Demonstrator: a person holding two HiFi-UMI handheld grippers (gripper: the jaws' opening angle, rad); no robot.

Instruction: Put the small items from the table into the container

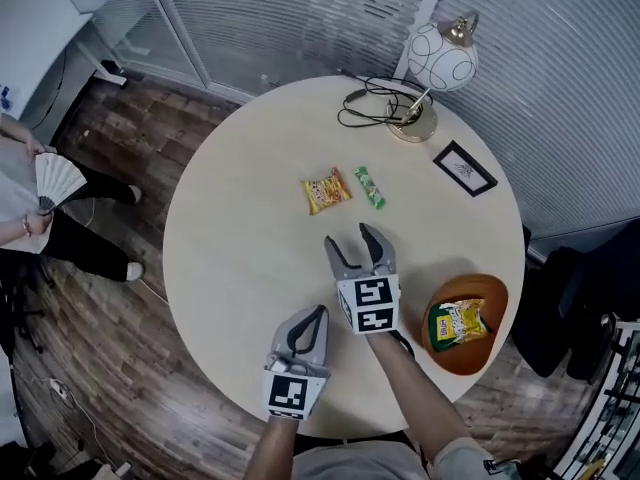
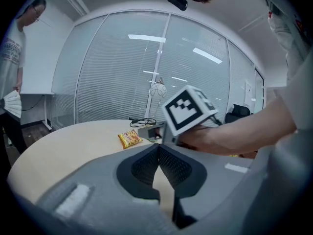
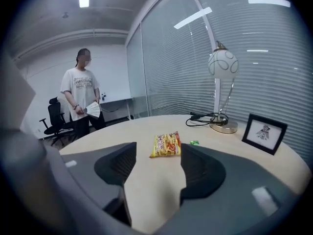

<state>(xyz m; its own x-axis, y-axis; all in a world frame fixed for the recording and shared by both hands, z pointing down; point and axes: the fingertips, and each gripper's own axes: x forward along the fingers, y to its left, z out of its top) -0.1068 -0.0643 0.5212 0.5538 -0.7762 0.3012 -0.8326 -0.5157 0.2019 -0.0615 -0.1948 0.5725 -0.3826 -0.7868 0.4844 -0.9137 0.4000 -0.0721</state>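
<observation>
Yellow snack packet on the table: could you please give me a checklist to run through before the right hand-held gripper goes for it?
1. Right hand-held gripper open and empty: ok.
2. Yellow snack packet lying flat ahead of the open jaws, nothing on it: ok.
3. Green packet beside it but apart: ok.
4. Left hand-held gripper shut, behind and out of the way: ok.
5. Orange bowl has room, with only a yellow-green packet inside: ok.
</observation>
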